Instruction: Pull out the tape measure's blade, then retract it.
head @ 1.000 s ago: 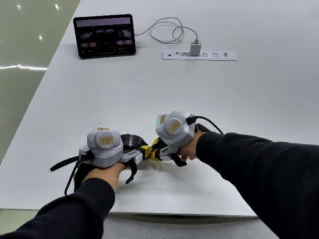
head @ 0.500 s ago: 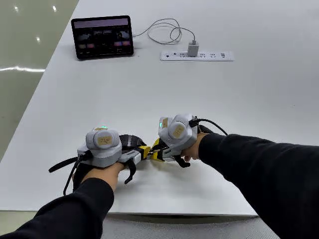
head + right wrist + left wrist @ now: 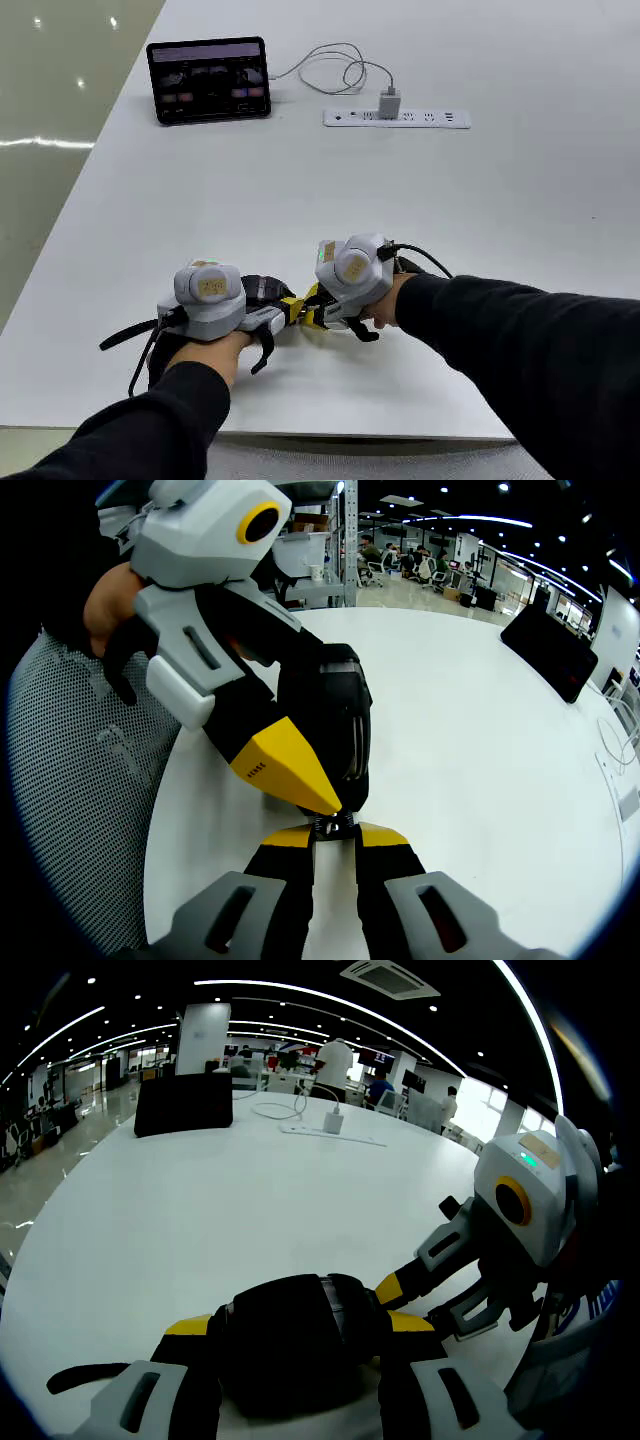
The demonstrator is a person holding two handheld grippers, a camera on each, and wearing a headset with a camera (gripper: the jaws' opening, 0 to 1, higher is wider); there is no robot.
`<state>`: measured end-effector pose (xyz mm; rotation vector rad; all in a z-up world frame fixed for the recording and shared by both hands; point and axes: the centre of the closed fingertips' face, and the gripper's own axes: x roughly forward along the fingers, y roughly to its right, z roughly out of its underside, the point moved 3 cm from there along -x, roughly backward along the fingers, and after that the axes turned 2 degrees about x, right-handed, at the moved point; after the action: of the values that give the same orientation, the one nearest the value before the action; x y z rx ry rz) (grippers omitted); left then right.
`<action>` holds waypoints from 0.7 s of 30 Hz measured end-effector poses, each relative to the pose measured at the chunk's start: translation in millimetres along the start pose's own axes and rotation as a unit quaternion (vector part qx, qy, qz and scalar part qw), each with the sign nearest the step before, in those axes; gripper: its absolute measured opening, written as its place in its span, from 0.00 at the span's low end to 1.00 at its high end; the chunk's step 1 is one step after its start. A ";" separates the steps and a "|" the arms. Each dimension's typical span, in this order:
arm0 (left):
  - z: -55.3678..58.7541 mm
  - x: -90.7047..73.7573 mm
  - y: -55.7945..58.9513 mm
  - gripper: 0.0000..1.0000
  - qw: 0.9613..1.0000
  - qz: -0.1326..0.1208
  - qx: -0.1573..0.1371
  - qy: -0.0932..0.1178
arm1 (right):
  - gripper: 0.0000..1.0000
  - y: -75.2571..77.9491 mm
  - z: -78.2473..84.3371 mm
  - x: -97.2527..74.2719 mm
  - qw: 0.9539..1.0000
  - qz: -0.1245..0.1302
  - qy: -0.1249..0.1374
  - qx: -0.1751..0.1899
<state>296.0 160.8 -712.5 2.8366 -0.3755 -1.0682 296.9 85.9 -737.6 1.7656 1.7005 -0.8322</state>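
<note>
While the black, round-cased tape measure [image 3: 335,730] sits near the front edge of the white table [image 3: 300,180], I see my left gripper [image 3: 300,1325] with its yellow-tipped jaws spread wide around the case, pressing on both sides and clamping it. Just to the right, my right gripper [image 3: 335,832] points at the case's mouth. Its jaws are nearly together, pinching the small metal blade tip [image 3: 334,825], with hardly any blade out.
</note>
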 end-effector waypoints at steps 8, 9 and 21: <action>-0.2 -0.2 0.1 0.60 1.000 0.000 0.000 0.000 | 0.11 0.1 0.3 0.1 1.000 0.001 0.002 0.005; -0.2 -0.3 0.1 0.60 1.000 -0.001 -0.001 0.000 | 0.11 0.0 0.3 0.2 1.000 0.001 0.002 0.006; -0.3 -0.1 1.1 0.62 1.000 0.000 0.001 -0.005 | 0.13 -1.9 -0.6 1.1 1.000 0.008 0.002 0.021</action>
<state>296.0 159.8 -712.1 2.8335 -0.3765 -1.0843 295.0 87.2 -738.0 1.8062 1.6808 -0.8643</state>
